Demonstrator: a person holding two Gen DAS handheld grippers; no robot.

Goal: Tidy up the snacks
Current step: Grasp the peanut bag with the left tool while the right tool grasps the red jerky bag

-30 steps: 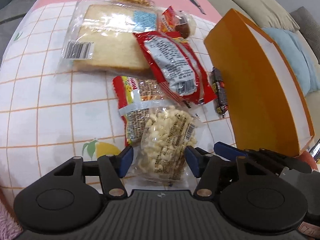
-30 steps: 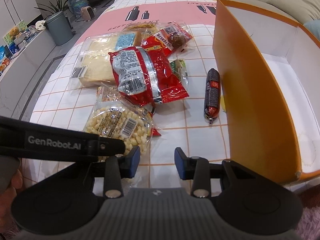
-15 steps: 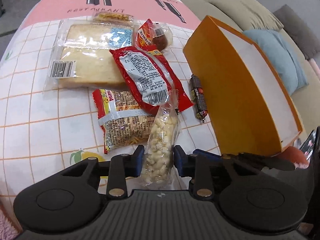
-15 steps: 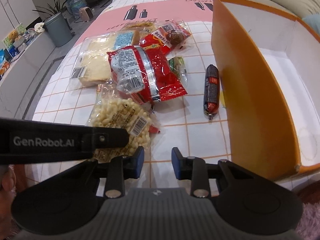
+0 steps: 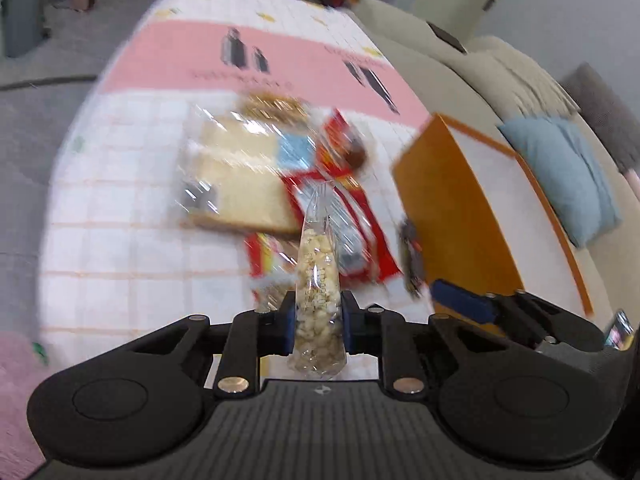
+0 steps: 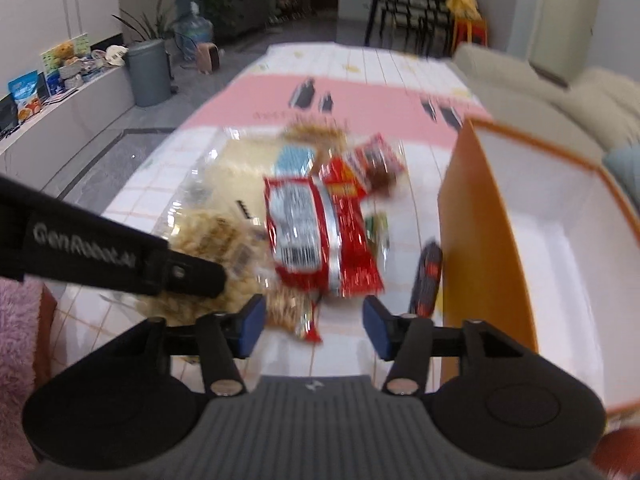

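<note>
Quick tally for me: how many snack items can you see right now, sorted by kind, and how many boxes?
Clear bag of pale puffs, shut in the left gripper: 1
Bagged bread: 1
Red-wrapped packets: 3 (large, small, striped)
Dark sausage stick: 1
Green packet: 1
Golden packet: 1
Orange box: 1
Total: 8 snacks, 1 box

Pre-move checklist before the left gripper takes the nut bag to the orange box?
1. Left gripper shut on nut bag: ok.
2. Bag lifted off the tablecloth: cannot tell, frames blurred.
3. Orange box open, white interior free where visible: ok.
4. Right gripper open, holding nothing: ok.
5. Right gripper out of the path to the box: not ok, it sits beside the box wall.
6. Sausage stick outside the box: ok.
</note>
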